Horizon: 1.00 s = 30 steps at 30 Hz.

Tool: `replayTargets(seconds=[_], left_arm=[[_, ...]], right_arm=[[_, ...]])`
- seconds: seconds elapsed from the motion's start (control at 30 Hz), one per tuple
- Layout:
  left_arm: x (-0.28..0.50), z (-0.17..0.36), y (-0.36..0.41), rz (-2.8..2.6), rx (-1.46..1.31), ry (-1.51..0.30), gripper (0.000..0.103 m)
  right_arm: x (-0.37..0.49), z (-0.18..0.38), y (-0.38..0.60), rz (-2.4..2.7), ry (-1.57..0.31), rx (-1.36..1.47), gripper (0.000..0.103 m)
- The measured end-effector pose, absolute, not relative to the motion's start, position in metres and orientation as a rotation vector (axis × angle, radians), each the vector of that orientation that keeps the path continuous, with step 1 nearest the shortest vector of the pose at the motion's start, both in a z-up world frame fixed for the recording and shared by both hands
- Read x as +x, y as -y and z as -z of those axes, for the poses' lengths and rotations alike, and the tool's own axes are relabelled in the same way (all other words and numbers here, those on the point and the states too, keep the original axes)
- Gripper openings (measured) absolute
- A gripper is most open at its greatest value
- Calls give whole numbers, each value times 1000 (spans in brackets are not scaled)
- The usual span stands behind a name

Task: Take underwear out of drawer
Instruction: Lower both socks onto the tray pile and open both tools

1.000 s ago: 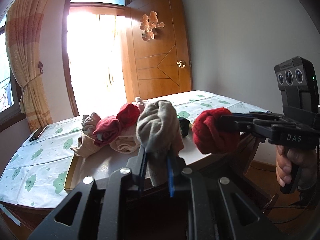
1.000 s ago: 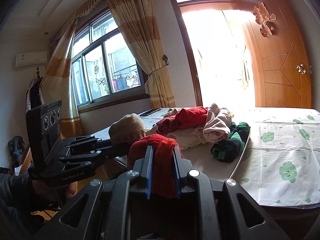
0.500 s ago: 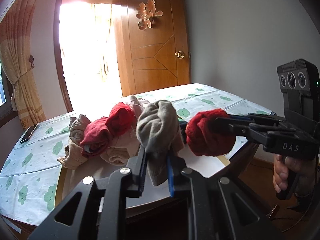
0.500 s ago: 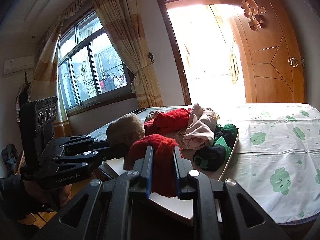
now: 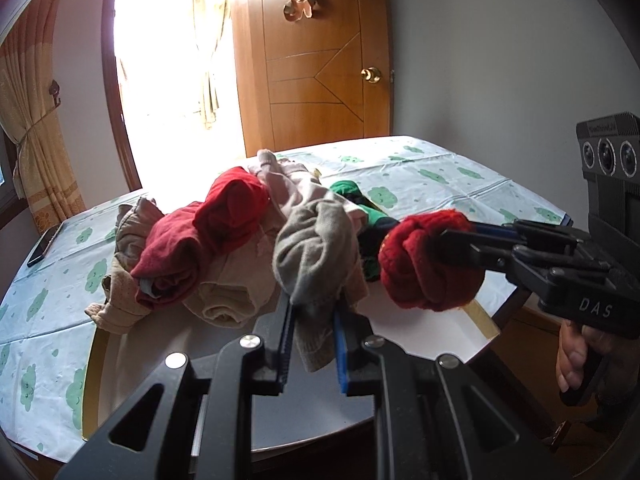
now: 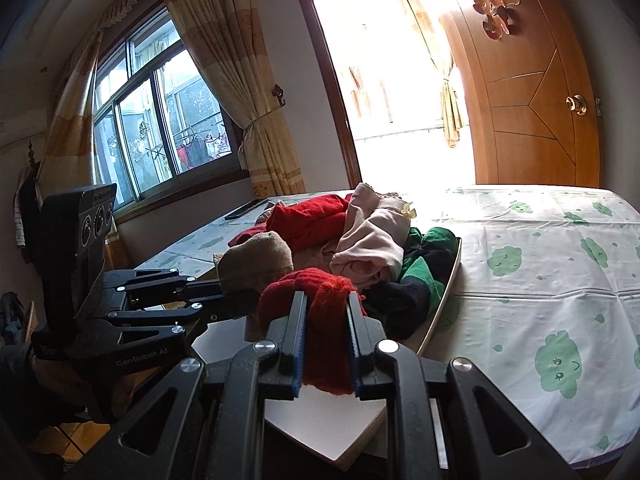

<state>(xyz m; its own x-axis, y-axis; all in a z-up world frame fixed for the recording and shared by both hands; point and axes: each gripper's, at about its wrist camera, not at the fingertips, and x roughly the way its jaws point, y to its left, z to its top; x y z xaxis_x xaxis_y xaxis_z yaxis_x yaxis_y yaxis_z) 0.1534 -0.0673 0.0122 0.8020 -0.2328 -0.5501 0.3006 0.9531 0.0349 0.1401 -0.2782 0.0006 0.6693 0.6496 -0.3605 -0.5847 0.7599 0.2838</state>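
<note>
My left gripper [image 5: 314, 320] is shut on a rolled grey garment [image 5: 316, 248], held above the near end of a shallow white drawer [image 5: 90, 360] that lies on the table. Just to its right, my right gripper [image 5: 444, 240] is shut on a rolled red garment [image 5: 430, 260]. In the right wrist view the red garment [image 6: 316, 312] sits between the right gripper [image 6: 324, 320] jaws, and the left gripper [image 6: 236, 300] holds the grey garment [image 6: 256, 260] beside it. A pile of red [image 5: 232, 208], pink [image 6: 372, 240] and green-black [image 6: 424, 264] clothes fills the drawer's far half.
The table [image 5: 440, 176] has a white cloth with green cloud prints. A dark phone [image 5: 44, 244] lies at its far left. Behind stand a wooden door [image 5: 320, 80], a bright doorway and a curtained window [image 6: 168, 120]. A person's hand [image 5: 576, 352] grips the right handle.
Both grippers have moved forward over the drawer's near end with their garments still held. The pile now looks closer, and the left wrist view has swung towards the door.
</note>
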Motion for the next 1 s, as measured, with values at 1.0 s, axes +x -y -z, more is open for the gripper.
replayTargets(seconds=[1.0], left_arm=[[172, 12, 72, 280, 117, -652, 16]], right_arm=[[162, 26, 265, -655, -556, 125, 19]])
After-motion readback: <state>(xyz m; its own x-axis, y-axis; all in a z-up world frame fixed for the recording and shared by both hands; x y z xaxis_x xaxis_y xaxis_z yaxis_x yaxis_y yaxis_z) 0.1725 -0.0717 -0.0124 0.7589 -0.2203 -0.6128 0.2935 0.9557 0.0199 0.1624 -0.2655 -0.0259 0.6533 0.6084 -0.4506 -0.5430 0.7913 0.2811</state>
